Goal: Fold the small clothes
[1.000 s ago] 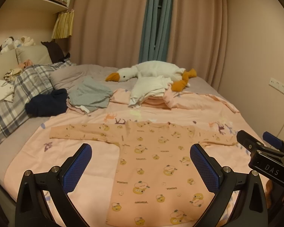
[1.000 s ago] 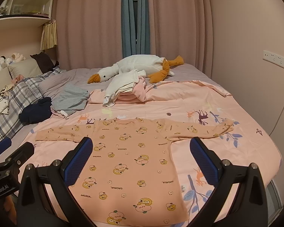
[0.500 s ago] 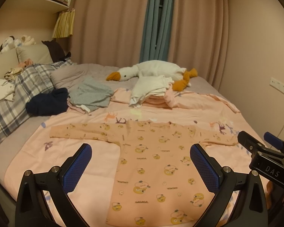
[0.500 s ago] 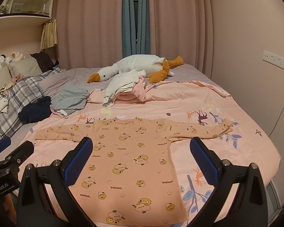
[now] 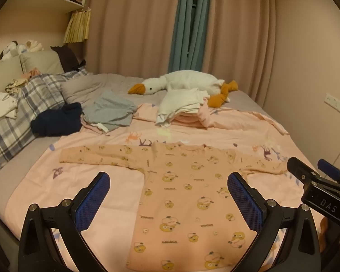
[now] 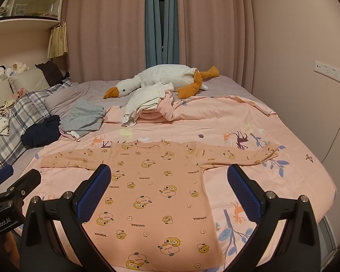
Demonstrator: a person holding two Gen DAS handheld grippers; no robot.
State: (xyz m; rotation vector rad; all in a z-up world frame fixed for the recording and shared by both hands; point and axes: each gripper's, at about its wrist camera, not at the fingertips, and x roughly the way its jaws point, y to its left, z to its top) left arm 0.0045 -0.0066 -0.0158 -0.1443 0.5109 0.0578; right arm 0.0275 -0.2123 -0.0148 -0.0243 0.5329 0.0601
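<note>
Shirt [image 6: 151, 195] flat on sheet [image 6: 249, 124] — both sleeves spread, unfolded

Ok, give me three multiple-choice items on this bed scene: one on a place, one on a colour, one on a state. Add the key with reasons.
1. Where does the plush goose lie?
A. at the far side of the bed, by the curtains
B. on the shirt
C. on the shelf

2. What colour are the gripper pads?
A. red
B. blue
C. white

3. How does the shirt lie?
A. folded in half
B. rolled into a ball
C. spread flat, both sleeves out

Key: 1 A, the goose rests beyond the pile of clothes, near the curtains. 2 B, the pads on the left gripper and the right gripper are blue. 3 C, the shirt lies flat with a sleeve out to each side, and both grippers are open above it, holding nothing.
</note>
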